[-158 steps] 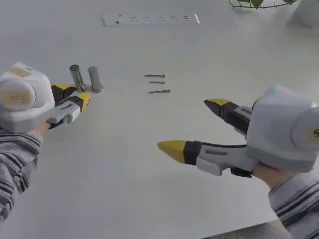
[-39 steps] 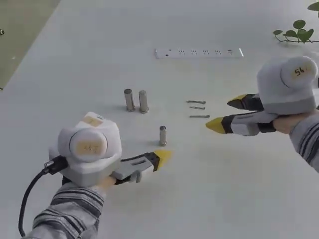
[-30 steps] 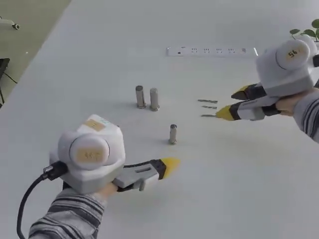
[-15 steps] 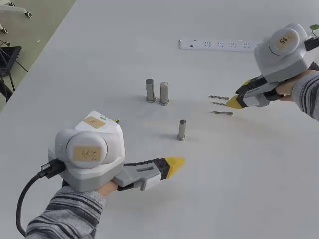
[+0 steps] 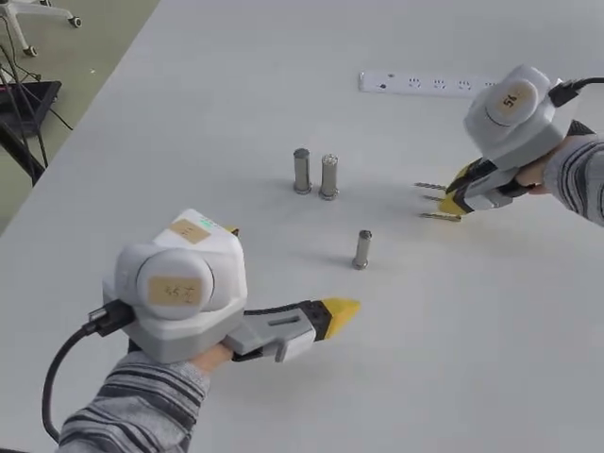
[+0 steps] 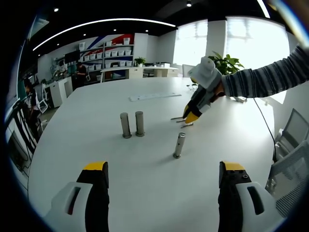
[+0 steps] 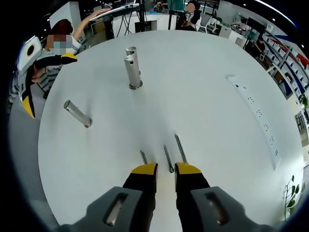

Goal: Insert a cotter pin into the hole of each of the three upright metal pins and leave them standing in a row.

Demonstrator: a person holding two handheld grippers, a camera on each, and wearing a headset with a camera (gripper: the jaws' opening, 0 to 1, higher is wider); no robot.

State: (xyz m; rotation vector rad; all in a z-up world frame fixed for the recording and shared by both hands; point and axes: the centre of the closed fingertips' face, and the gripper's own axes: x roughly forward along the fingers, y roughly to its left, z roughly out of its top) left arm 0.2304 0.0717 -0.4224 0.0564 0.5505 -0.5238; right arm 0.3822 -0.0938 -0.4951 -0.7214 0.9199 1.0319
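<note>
- White tabletop [image 5: 283, 75], smooth and matte, curved at the rim in both gripper views; left edge close by in the head view, with broad bare surface between the two grippers.
- Left gripper [image 6: 164, 169], grey shell, black jaws tipped yellow: spread wide, holding nothing, low over bare table, short of the third metal pin [image 5: 362, 249].
- Right gripper [image 7: 166, 170], same build: jaws narrow, slim gap between the tips, near end of the middle cotter pin [image 7: 167, 158] at that gap; contact not discernible.
- Flat white power strip [image 5: 425, 84] on the far side, well apart from everything else.
- Two metal pins [image 5: 328, 176], smooth silvery cylinders on flanged feet, upright and just beside each other; third upright too, apart and nearer.
- Three cotter pins [image 5: 440, 217], thin and grey, flat, side by side, right of the metal pins.
</note>
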